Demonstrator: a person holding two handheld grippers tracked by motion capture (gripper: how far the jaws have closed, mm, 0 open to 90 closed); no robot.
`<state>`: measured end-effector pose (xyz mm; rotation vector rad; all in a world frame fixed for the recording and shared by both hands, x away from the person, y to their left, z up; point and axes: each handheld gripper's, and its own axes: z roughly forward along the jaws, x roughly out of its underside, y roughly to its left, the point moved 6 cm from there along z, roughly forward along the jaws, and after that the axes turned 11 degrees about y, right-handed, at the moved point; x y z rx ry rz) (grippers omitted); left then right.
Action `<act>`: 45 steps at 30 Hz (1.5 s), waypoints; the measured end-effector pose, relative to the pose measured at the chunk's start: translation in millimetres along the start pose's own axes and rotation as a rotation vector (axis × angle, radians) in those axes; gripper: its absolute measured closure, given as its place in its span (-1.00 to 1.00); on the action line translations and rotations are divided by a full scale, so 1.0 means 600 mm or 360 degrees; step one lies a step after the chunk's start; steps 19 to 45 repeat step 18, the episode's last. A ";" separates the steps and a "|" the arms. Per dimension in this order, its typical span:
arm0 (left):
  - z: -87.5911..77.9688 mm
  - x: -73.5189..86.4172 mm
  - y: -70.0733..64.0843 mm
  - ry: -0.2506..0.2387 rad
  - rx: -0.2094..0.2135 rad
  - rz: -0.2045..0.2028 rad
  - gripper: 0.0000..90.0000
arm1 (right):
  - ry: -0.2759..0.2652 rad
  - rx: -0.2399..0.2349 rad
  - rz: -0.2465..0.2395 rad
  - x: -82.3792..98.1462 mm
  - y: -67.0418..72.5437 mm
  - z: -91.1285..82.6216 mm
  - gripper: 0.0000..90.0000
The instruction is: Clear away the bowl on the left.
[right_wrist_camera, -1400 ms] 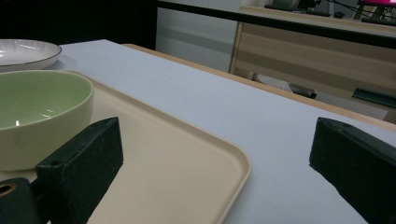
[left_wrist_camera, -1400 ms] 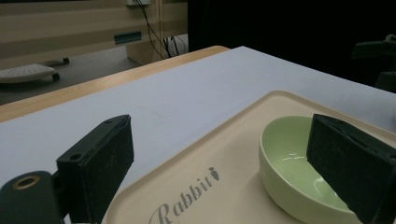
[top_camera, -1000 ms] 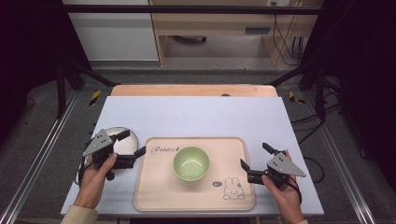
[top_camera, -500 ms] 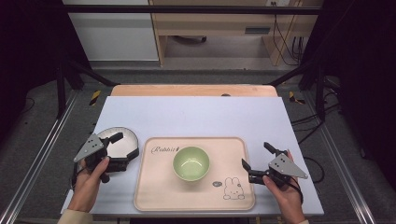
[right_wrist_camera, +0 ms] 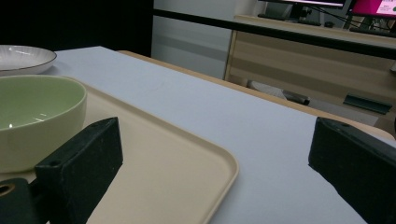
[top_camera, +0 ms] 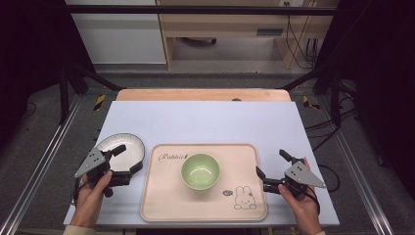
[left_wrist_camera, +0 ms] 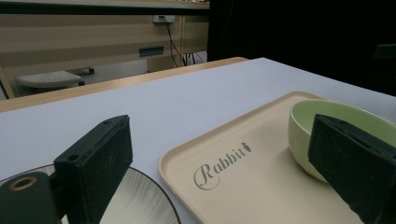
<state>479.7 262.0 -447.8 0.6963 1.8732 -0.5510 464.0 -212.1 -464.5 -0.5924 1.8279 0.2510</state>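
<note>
A pale green bowl sits upright near the middle of a beige tray, a little below centre in the high view; the tray carries the word "Rabbit" near its upper left corner and a small rabbit drawing near its lower right. The tray lies on a light lavender-white table with a wooden strip along its far edge. Just left of the tray, at the lower left of the frame, a white plate with a dark rim rests on the table. The left gripper hovers over that plate's near side, its jaws spread wide apart with nothing between them; in the left gripper view the plate lies beneath the left jaw and the bowl behind the right one. The right gripper, held at the lower right just beside the tray's right edge, also stands with jaws wide apart and empty.
</note>
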 end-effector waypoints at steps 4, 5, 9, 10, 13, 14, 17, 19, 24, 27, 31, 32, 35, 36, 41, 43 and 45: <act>-0.001 0.005 0.000 -0.0001 0.0008 -0.0009 -0.86 | 0.0014 0.0004 -0.0012 0.004 -0.002 -0.002 -0.93; -0.001 0.005 0.000 -0.0001 0.0008 -0.0009 -0.86 | 0.0017 0.0006 -0.0013 0.005 -0.002 -0.002 -0.93; -0.001 0.013 0.000 0.0001 0.0016 -0.0018 -0.86 | 0.0027 0.0007 -0.0019 0.007 -0.003 -0.002 -0.93; 0.000 0.015 0.000 0.0003 0.0014 -0.0019 -0.86 | 0.0032 0.0010 -0.0027 0.008 -0.003 -0.001 -0.93; 0.000 0.020 -0.002 0.0014 0.0015 -0.0005 -0.86 | 0.0045 0.0013 -0.0037 0.010 -0.004 0.000 -0.93; 0.001 0.022 -0.003 0.0020 0.0011 0.0002 -0.86 | 0.0052 0.0013 -0.0038 0.010 -0.004 0.000 -0.93; 0.001 0.029 -0.003 0.0037 0.0008 0.0000 -0.86 | 0.0059 0.0014 -0.0034 0.011 -0.004 0.002 -0.93; 0.000 0.032 -0.002 0.0039 0.0002 -0.0004 -0.86 | 0.0060 0.0015 -0.0022 0.011 -0.005 0.003 -0.93; 0.000 0.032 -0.002 0.0039 0.0002 -0.0004 -0.86 | 0.0060 0.0015 -0.0022 0.011 -0.005 0.003 -0.93; 0.000 0.032 -0.002 0.0039 0.0002 -0.0004 -0.86 | 0.0060 0.0015 -0.0022 0.011 -0.005 0.003 -0.93; 0.000 0.032 -0.002 0.0039 0.0002 -0.0004 -0.86 | 0.0060 0.0015 -0.0022 0.011 -0.005 0.003 -0.93; 0.000 0.032 -0.002 0.0039 0.0002 -0.0004 -0.86 | 0.0060 0.0015 -0.0022 0.011 -0.005 0.003 -0.93; 0.000 0.032 -0.002 0.0039 0.0002 -0.0004 -0.86 | 0.0060 0.0015 -0.0022 0.011 -0.005 0.003 -0.93; 0.000 0.032 -0.002 0.0039 0.0002 -0.0004 -0.86 | 0.0060 0.0015 -0.0022 0.011 -0.005 0.003 -0.93; 0.000 0.032 -0.002 0.0039 0.0002 -0.0004 -0.86 | 0.0060 0.0015 -0.0022 0.011 -0.005 0.003 -0.93; 0.000 0.032 -0.002 0.0039 0.0002 -0.0004 -0.86 | 0.0060 0.0015 -0.0022 0.011 -0.005 0.003 -0.93; 0.000 0.032 -0.002 0.0039 0.0002 -0.0004 -0.86 | 0.0060 0.0015 -0.0022 0.011 -0.005 0.003 -0.93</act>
